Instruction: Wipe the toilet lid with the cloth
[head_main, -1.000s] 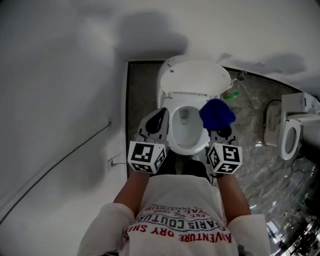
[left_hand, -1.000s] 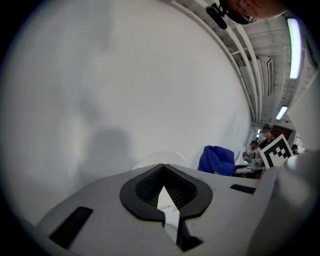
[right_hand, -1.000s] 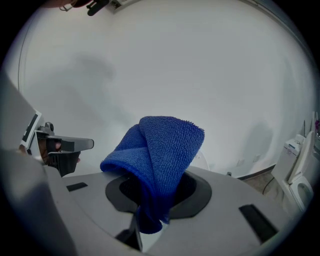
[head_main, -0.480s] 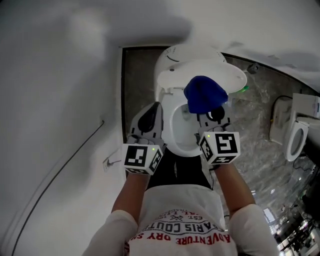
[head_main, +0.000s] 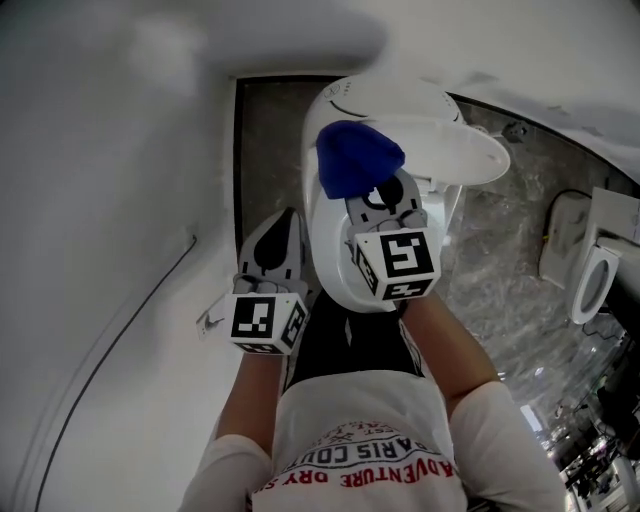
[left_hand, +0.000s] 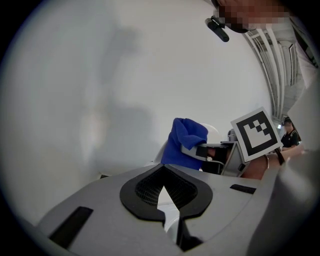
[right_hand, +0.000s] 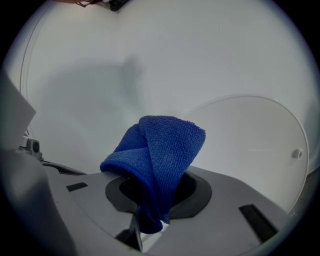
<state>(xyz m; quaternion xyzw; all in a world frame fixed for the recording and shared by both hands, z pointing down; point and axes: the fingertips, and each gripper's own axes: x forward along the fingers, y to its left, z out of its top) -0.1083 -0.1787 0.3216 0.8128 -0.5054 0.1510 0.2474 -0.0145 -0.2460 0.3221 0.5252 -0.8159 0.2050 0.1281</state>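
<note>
The white toilet (head_main: 335, 265) stands below me with its lid (head_main: 455, 150) raised; the lid fills the right gripper view as a pale curved surface (right_hand: 250, 145). My right gripper (head_main: 372, 195) is shut on a bunched blue cloth (head_main: 355, 158), held up at the lid's left part, over the bowl's back. The cloth (right_hand: 157, 160) sticks up out of the shut jaws of the right gripper (right_hand: 150, 220). My left gripper (head_main: 283, 228) hangs left of the bowl, jaws together and holding nothing. The left gripper view shows that gripper (left_hand: 167, 200) with the cloth (left_hand: 185, 142) beyond it.
A white wall (head_main: 110, 200) runs close along the left, with a thin cable (head_main: 120, 330) and a socket (head_main: 210, 320). Marble floor (head_main: 500, 270) lies to the right, where a second white toilet (head_main: 590, 280) stands. The person's legs and shirt fill the bottom.
The right gripper has carried the blue cloth up and to the left, from beside the bowl's right rim to the raised lid. The left gripper has shifted slightly left and lower in view.
</note>
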